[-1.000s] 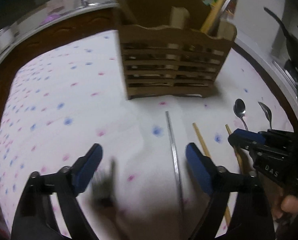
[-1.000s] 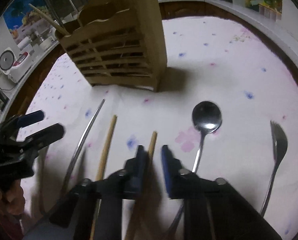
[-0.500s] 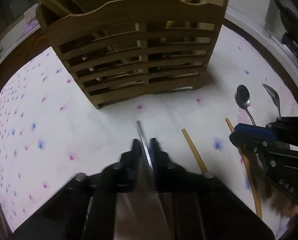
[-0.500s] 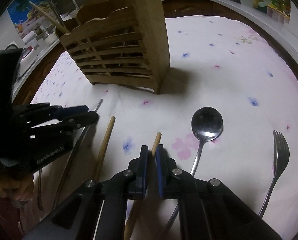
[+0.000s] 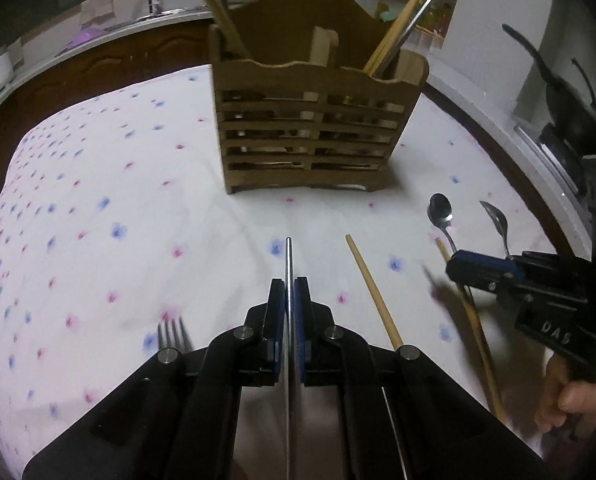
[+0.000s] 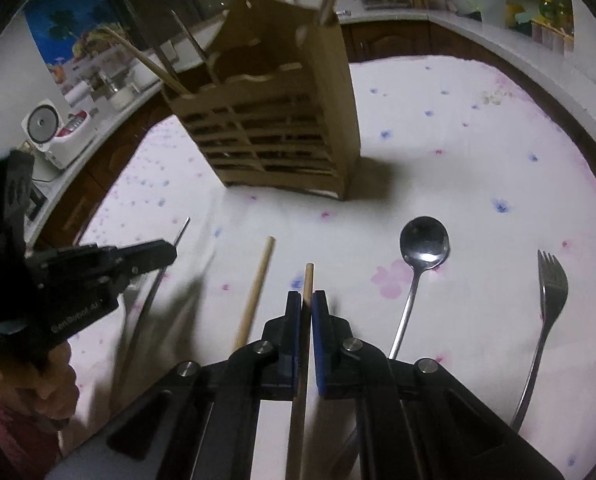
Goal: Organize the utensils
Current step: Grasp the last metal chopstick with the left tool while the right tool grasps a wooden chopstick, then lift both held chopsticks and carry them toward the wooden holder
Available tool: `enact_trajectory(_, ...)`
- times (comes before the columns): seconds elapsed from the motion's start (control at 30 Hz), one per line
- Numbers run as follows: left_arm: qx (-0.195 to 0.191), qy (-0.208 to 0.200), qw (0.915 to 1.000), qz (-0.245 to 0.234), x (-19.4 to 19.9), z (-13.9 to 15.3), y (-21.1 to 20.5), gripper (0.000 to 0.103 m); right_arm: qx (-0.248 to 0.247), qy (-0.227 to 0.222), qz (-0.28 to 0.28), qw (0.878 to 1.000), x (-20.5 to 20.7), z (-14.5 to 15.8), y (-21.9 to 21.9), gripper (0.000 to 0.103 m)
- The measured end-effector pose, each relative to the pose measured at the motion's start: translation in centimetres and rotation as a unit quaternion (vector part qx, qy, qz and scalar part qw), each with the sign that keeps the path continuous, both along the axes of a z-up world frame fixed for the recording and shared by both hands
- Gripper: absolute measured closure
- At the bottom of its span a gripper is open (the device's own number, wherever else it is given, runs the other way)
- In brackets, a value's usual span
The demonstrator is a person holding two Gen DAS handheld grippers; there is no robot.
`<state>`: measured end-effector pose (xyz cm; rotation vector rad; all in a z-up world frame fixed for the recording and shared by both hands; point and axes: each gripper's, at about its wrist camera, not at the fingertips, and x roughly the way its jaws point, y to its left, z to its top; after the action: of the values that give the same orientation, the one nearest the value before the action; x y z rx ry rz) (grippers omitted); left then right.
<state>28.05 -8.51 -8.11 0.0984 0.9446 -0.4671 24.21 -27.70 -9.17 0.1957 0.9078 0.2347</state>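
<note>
A kitchen counter runs behind a table covered with a flowered white cloth [image 5: 98, 184]. At the upper centre of both views stands the wooden holder [image 5: 314, 120], already bearing chopsticks in its slots. The left gripper [image 5: 289, 300] is closed on a thin metal chopstick [image 5: 288, 256], tip pointing at the holder; the right gripper [image 6: 307, 312] is clamped on a wooden chopstick [image 6: 308, 280], probably so both go in as a lot. Another wooden chopstick [image 6: 258, 280], a spoon [image 6: 424, 240] and a fork [image 6: 552, 280] lie loose beside them. Bare cloth before the holder leaves room to advance.
</note>
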Motion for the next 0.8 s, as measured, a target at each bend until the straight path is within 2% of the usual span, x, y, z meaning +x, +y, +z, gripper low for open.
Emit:
enact_trajectory(0.27, -0.071, -0.017, 0.9973, 0.014, -3.8, 3.8, 3.2, 0.099, 0.011, -0.046, 0.000, 0.999, -2.6, 3.8, 0.1, 0.098)
enact_trajectory(0.5, -0.102, -0.049, 0.9933, 0.022, -7.1, 7.0, 4.7, 0.099, 0.007, -0.087, 0.005, 0.996, -5.1, 6.8, 0.9, 0.098)
enact_trajectory(0.8, -0.127, -0.075, 0.9887, 0.025, -10.0, 8.8, 6.2, 0.099, 0.004, -0.132, 0.007, 0.991, -8.2, 9.6, 1.3, 0.098)
